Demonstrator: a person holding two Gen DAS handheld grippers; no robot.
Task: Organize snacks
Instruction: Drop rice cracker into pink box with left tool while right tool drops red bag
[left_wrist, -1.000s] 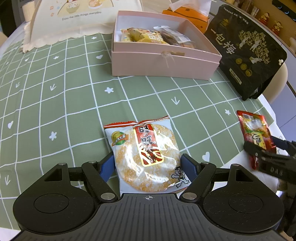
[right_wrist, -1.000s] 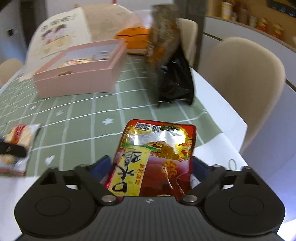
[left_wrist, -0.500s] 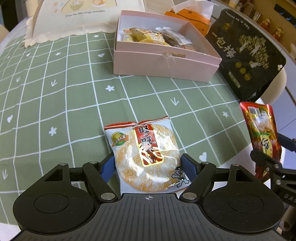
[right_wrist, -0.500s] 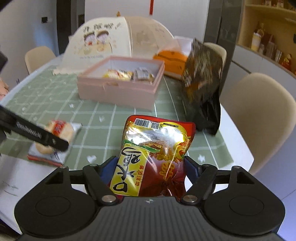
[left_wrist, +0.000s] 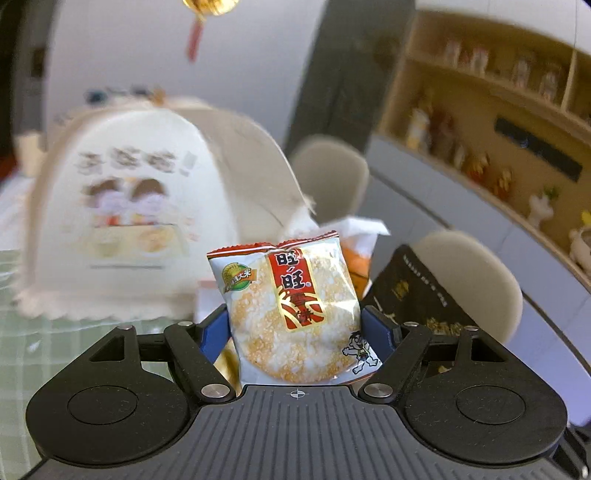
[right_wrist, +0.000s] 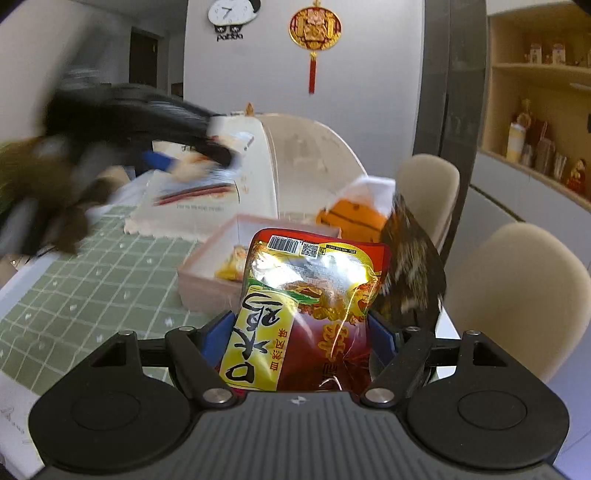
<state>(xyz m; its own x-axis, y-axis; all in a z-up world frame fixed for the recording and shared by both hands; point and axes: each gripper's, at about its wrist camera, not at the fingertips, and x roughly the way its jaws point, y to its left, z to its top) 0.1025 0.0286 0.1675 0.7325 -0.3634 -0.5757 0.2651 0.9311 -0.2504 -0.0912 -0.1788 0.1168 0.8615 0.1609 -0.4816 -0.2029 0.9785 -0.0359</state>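
Left gripper (left_wrist: 295, 325) — clamps rice cracker (left_wrist: 291, 314).

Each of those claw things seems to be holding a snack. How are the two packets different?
The rice cracker packet in the left gripper is mostly clear and white, showing a round cracker; the red and yellow foil pouch in the right gripper is opaque and shiny. The cracker packet is squarish, the pouch taller. The pouch shows a barcode at its top edge; the cracker packet shows a cartoon boy. Both stand upright, pinched between blue fingers.
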